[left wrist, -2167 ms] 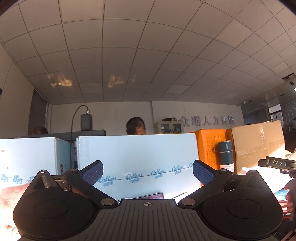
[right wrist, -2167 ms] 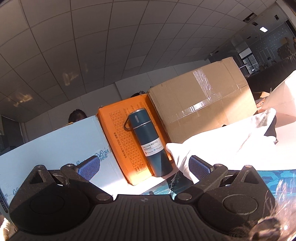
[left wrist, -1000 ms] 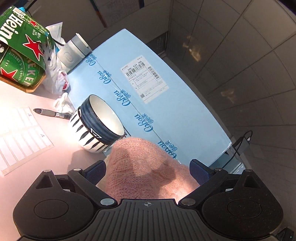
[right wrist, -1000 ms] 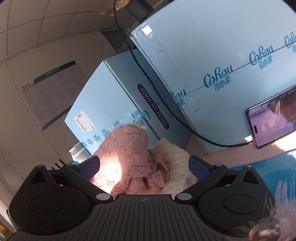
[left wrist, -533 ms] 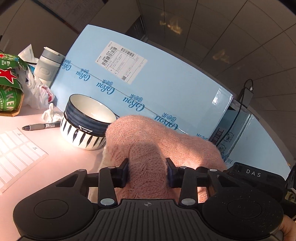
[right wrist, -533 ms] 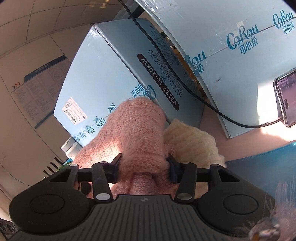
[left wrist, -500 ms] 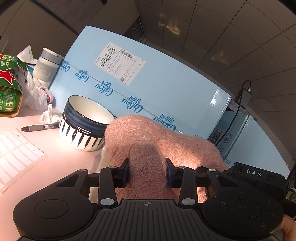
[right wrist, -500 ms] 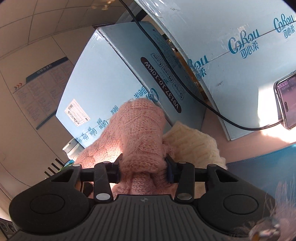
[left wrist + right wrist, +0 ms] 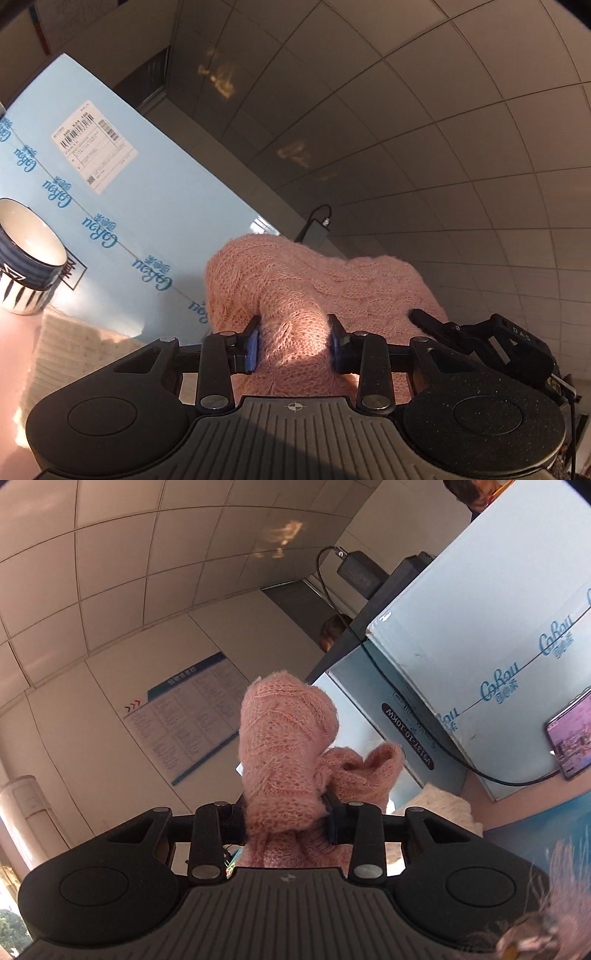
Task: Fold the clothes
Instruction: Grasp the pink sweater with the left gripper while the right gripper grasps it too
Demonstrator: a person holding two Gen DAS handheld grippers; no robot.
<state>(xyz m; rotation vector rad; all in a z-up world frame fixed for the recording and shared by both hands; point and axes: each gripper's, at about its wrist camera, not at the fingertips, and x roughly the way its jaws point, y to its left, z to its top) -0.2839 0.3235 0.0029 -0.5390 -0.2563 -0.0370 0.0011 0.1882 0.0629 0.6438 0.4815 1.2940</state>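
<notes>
A fuzzy pink knitted sweater (image 9: 314, 280) bunches up between the blue pads of my left gripper (image 9: 293, 339), which is shut on a fold of it. In the right wrist view the same pink sweater (image 9: 280, 731) stands up in a lump. My right gripper (image 9: 284, 818) pinches it, its jaws still closing on the knit. The sweater hangs raised in front of both cameras. A cream knitted sweater (image 9: 74, 343) lies on the pink table below, also showing as a cream knitted sweater (image 9: 439, 808) at the right.
Light blue cartons (image 9: 129, 184) wall off the back of the table, seen again as blue cartons (image 9: 480, 627). A striped bowl (image 9: 26, 251) stands at the left. A phone (image 9: 570, 734) leans on a carton, with a black cable (image 9: 406, 709). A person's head (image 9: 334, 631) shows behind.
Both grippers went from wide open to closed on the pink sweater. They have since lifted it, and both views have tipped up toward the ceiling.
</notes>
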